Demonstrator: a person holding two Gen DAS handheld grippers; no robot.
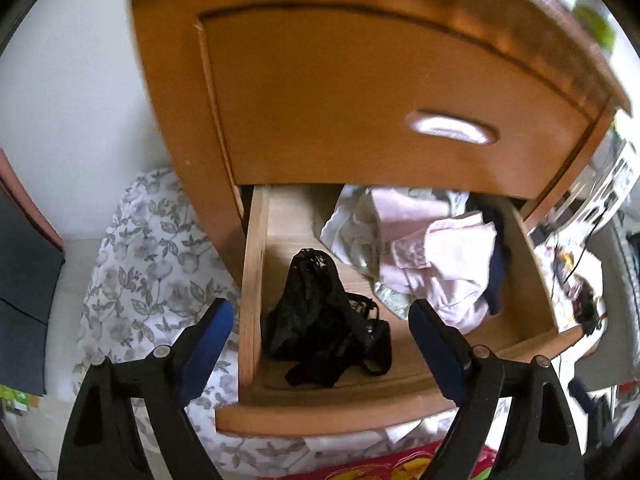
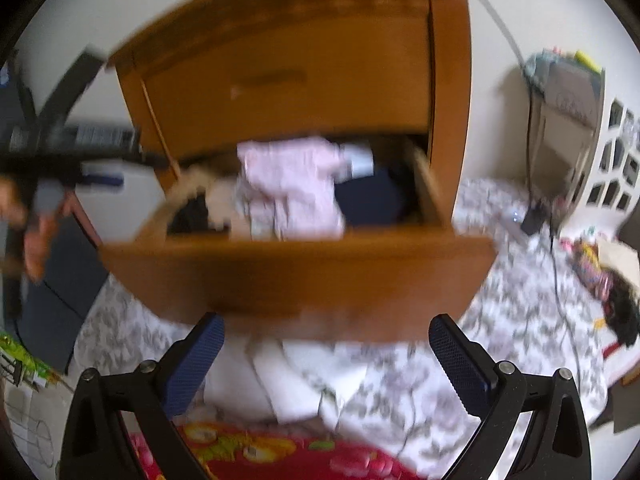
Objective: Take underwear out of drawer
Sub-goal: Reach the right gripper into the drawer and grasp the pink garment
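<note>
Jaws wide above black underwear point(image 1: 328, 320)

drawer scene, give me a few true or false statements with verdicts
1. The lower wooden drawer is pulled open. True.
2. A black lace undergarment lies alone in the drawer's left part. True.
3. The left gripper is clamped on the black garment. False: its jaws stand open, holding nothing.
4. Pale pink folded clothes are piled on the drawer's right. True.
5. The upper wooden drawer is open too. False: it is closed.
6. The right gripper holds pink fabric. False: it is open and outside the drawer.
</note>
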